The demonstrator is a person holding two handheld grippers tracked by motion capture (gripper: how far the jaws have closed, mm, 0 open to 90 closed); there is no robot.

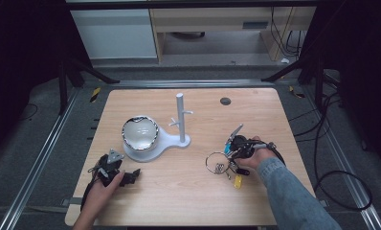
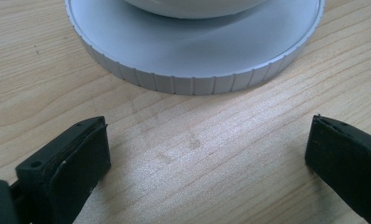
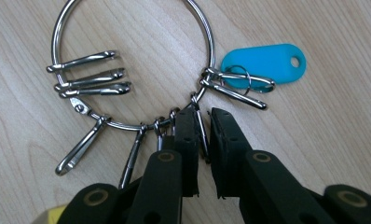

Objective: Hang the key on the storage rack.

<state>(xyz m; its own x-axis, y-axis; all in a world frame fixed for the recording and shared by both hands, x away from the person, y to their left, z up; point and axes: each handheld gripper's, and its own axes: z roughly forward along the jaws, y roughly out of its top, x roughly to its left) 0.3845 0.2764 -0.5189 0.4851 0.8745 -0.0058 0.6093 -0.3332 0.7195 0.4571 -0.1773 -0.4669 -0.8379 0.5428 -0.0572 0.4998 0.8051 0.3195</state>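
The right gripper [image 3: 201,135] has its jaws nearly clenched on one thin clip of the key ring [image 3: 132,65] — the big wire hoop lies flat on the bench [image 3: 323,140], straight ahead of the jaws, blue tag [image 3: 263,60] off to their right. The left gripper [image 2: 207,154], jaws released, faces the ribbed grey stand base [image 2: 193,56] — farther from the ring.

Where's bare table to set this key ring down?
Bare wood lies along the near edge between the left gripper and the key ring, and at the far right beside the dark grommet. It is crowded mid-left, where the stand and its bowl sit.
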